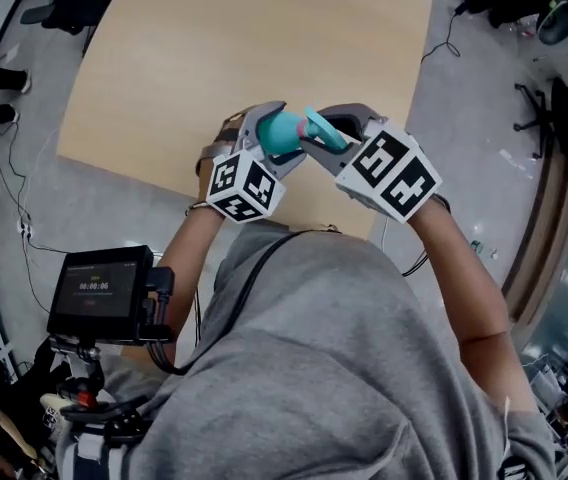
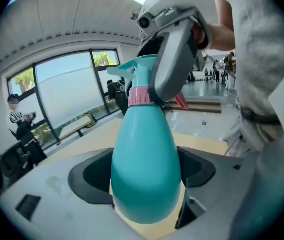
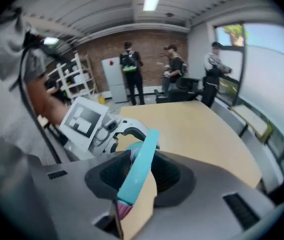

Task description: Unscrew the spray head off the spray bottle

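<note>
Pale wooden tabletop (image 1: 214, 58) lay below both grippers. The left gripper (image 1: 274, 136) clenched the rounded body of the teal plastic spray bottle (image 2: 144, 169), held in the air above the table's near edge. The right gripper (image 1: 330, 133) had its jaws closed around the teal trigger spray head (image 3: 138, 166), just past the pink collar (image 2: 139, 95).

spray bottle (image 2: 144, 174): glossy smooth plastic | table (image 1: 214, 68): matt wood | sweatshirt (image 1: 344, 368): matt cloth

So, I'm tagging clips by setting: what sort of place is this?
Probably an office or lab workroom: a large wooden table, big windows, a brick wall and open shelving.
</note>
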`<state>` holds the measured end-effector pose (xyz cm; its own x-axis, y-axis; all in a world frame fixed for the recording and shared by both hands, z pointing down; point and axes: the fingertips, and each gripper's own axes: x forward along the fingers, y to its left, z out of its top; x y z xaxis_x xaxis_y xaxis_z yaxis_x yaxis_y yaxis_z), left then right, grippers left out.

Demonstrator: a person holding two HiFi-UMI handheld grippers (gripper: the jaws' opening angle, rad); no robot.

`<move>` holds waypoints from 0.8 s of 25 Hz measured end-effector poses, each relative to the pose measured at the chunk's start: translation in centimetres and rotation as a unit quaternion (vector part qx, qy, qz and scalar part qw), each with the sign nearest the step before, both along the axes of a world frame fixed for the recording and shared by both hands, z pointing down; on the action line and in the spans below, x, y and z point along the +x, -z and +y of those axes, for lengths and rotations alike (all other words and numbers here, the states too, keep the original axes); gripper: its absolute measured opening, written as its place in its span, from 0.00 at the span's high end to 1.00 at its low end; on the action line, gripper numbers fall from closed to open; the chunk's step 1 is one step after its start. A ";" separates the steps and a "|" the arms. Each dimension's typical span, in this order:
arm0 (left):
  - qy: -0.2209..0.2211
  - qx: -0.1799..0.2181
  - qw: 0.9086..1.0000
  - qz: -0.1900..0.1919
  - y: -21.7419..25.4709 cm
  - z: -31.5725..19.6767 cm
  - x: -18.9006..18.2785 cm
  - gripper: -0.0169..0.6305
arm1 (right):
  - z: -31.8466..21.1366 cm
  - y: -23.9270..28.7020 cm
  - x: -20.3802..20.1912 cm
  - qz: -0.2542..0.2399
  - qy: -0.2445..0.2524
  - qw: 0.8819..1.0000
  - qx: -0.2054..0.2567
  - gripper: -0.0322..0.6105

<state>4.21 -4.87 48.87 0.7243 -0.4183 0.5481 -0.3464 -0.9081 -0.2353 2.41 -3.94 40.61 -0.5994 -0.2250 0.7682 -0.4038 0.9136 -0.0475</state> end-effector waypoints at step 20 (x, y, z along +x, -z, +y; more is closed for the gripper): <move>0.209 -0.044 0.970 0.114 1.6 -5.6 -2.9 0.38 | -4.3 4.9 0.5 -0.174 -0.167 0.964 0.112 0.53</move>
